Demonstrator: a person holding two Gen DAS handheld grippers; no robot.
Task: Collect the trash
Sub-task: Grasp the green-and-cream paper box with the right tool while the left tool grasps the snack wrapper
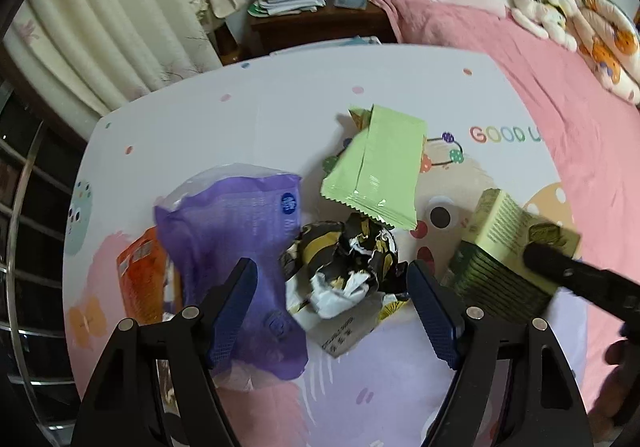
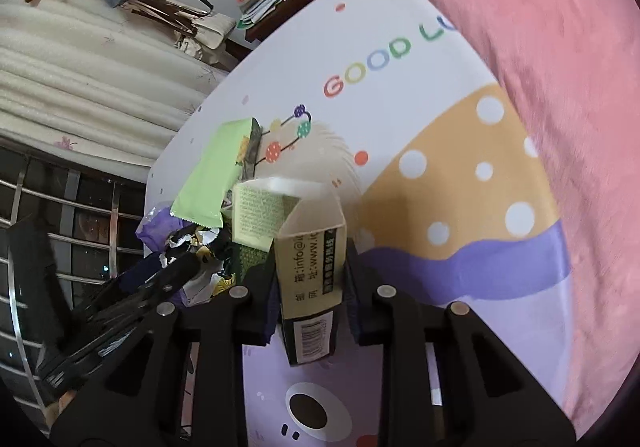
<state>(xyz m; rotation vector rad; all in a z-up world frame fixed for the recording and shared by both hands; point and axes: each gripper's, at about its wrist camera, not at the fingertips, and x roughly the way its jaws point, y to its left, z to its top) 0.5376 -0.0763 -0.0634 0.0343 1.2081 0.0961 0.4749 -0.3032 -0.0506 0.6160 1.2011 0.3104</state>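
Pickup step. Right tool (image 2: 310, 287) clamped on green carton (image 2: 308, 271), just off the bench (image 2: 460, 267). Left tool (image 1: 332, 283) open, straddling crumpled wrapper (image 1: 344, 267). Next, probably: close left, lift both.

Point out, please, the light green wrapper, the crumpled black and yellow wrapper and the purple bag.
light green wrapper (image 1: 376, 167): left wrist view, middle of its flat face.
crumpled black and yellow wrapper (image 1: 344, 259): left wrist view, centre of the crumple.
purple bag (image 1: 224, 223): left wrist view, its upper face.
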